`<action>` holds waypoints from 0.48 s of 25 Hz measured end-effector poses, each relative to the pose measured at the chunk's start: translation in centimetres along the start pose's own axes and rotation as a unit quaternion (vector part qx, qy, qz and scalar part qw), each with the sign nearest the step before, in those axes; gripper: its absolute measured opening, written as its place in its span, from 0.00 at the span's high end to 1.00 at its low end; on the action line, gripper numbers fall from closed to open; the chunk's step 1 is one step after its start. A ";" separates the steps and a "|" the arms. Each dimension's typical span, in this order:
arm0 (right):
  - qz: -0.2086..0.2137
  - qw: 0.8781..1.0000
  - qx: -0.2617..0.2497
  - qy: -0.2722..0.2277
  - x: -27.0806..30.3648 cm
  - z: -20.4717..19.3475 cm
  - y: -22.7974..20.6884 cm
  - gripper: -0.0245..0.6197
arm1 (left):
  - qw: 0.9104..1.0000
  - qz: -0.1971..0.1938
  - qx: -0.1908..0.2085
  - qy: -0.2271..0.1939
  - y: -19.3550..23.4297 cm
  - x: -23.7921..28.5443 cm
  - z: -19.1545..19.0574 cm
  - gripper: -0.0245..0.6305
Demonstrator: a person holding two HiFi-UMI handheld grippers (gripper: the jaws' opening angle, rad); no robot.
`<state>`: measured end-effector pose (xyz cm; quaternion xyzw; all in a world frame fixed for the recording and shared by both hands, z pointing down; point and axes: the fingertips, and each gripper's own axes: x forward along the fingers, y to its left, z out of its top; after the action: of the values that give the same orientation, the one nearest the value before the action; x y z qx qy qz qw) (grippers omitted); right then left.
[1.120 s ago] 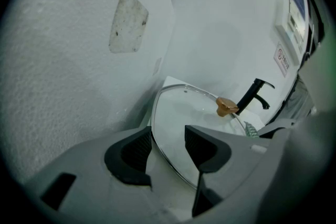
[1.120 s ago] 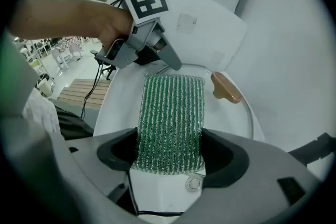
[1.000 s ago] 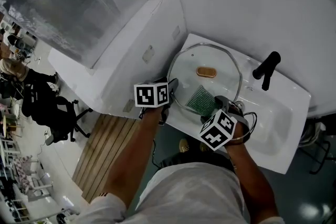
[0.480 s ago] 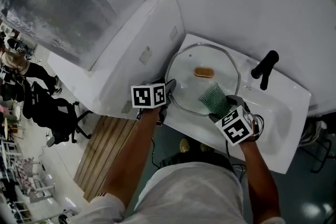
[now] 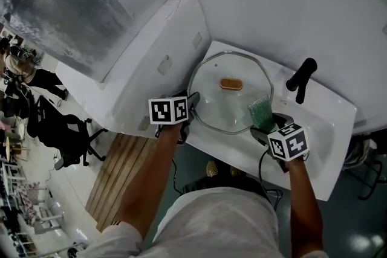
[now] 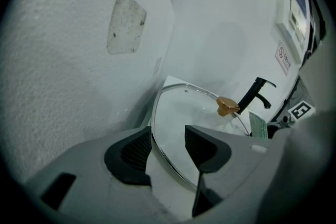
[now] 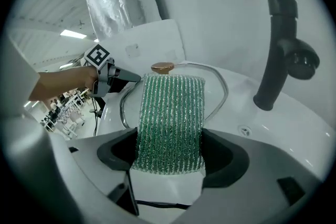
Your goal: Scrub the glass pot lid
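The glass pot lid [image 5: 227,107] with a tan knob [image 5: 230,84] sits tilted over the white sink [image 5: 326,124]. My left gripper [image 5: 192,101] is at the lid's near left edge, and the metal rim runs between its jaws. In the left gripper view, my left gripper [image 6: 168,149] is shut on the lid [image 6: 184,118], below the knob [image 6: 227,106]. My right gripper [image 5: 266,124] is shut on a green scrub pad [image 5: 261,110], at the lid's right edge. In the right gripper view, the pad [image 7: 170,118] stands upright in my right gripper [image 7: 170,157], in front of the lid's rim [image 7: 223,93].
A black faucet [image 5: 300,80] [image 7: 278,34] stands at the sink's back right, close to the pad. A white slanted panel [image 5: 151,63] borders the sink on the left. Wooden slats [image 5: 118,175] and an office chair [image 5: 66,130] lie far below left.
My right gripper has carried the green pad from the lid's lower middle out to its right edge. The left gripper and the lid have barely moved.
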<state>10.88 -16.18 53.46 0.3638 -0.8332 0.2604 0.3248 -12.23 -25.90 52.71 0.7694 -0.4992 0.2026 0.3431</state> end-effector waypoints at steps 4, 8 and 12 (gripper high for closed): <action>0.011 1.000 0.011 -0.010 -0.3 -0.1 0.1 0.42 | 1.000 0.009 0.008 0.001 -0.1 0.0 0.1 0.64; 0.018 1.000 0.008 -0.020 -1.0 0.5 0.4 0.42 | 1.000 0.018 0.022 0.007 -0.1 -0.3 0.1 0.64; 0.020 0.999 -0.004 -0.030 -1.8 1.7 0.8 0.42 | 0.999 0.020 0.030 -0.004 -0.5 -1.1 0.7 0.64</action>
<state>10.61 -16.08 50.89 0.3535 -0.8507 0.2524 0.2962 -12.28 -25.56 51.36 0.7703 -0.5095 0.2212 0.3133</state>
